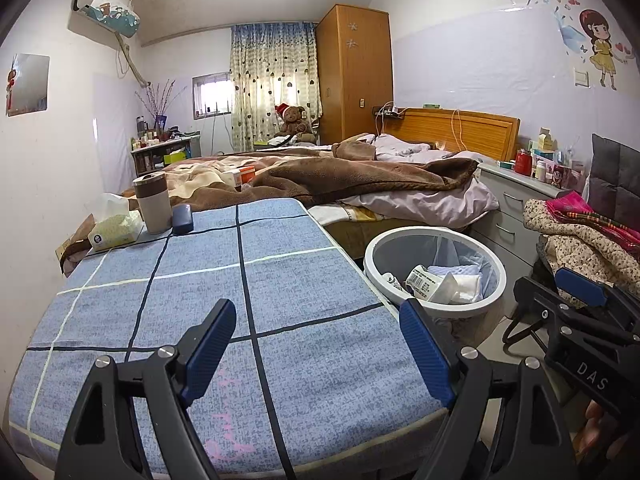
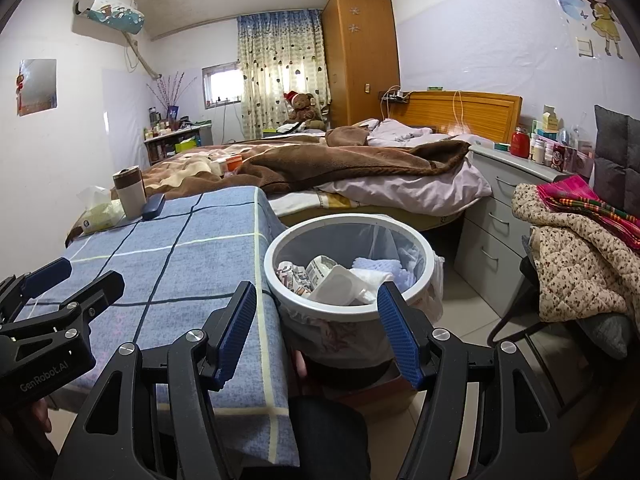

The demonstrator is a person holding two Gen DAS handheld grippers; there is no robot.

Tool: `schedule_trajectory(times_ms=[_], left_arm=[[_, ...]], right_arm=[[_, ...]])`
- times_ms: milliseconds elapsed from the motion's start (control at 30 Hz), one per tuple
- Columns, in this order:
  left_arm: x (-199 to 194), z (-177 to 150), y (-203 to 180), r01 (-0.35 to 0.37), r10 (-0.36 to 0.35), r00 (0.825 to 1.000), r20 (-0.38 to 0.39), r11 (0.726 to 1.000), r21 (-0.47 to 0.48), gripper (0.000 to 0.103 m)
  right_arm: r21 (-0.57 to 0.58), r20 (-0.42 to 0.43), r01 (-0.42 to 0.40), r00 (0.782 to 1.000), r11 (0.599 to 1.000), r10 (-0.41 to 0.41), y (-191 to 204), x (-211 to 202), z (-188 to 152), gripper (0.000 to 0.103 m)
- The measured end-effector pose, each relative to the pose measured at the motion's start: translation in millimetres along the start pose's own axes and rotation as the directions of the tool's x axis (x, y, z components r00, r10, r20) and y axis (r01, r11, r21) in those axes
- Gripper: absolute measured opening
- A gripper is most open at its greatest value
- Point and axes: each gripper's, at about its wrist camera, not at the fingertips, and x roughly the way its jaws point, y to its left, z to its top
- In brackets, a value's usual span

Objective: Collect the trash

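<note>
**both grippers empty, bin already part full, hunting for the next piece of trash**

i judge this a pause between pickups. my left gripper (image 1: 316, 354) hangs over the near end of the counter (image 1: 192, 320) with its jaws apart and nothing between them. my right gripper (image 2: 318, 330) is also spread and empty, poised just short of the near rim of the trash bin (image 2: 280, 280), which stands on the floor against the counter's right edge. the bin holds crumpled wrappers (image 2: 308, 274), a white tray (image 2: 340, 286) and some white padding.

the near and middle parts of the counter look bare. what remains sits at the far left corner: a tissue pack (image 1: 116, 230), a tumbler (image 1: 151, 204) and a dark blue case (image 1: 183, 219), touching or nearly so. none of these reads clearly as trash to me, so the next move calls for a decision before a long reach across.

the bed (image 1: 360, 176) lies beyond the far edge, a drawer unit (image 2: 492, 232) and a chair heaped with clothes (image 2: 580, 248) to the right. a boxed item (image 1: 244, 174) rests on the bed's blanket; i cannot tell if it is rubbish.
</note>
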Motion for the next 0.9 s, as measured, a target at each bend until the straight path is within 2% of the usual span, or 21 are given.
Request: schedule_trajectory(times_ms=[900], left_arm=[[-0.3, -0.4, 2.2, -0.004, 0.004, 1.0, -0.001, 1.0, -0.011, 0.085]], right_arm=[[0.001, -0.002, -0.002, 1.0, 1.0, 0.002, 0.0, -0.3, 0.5, 0.065]])
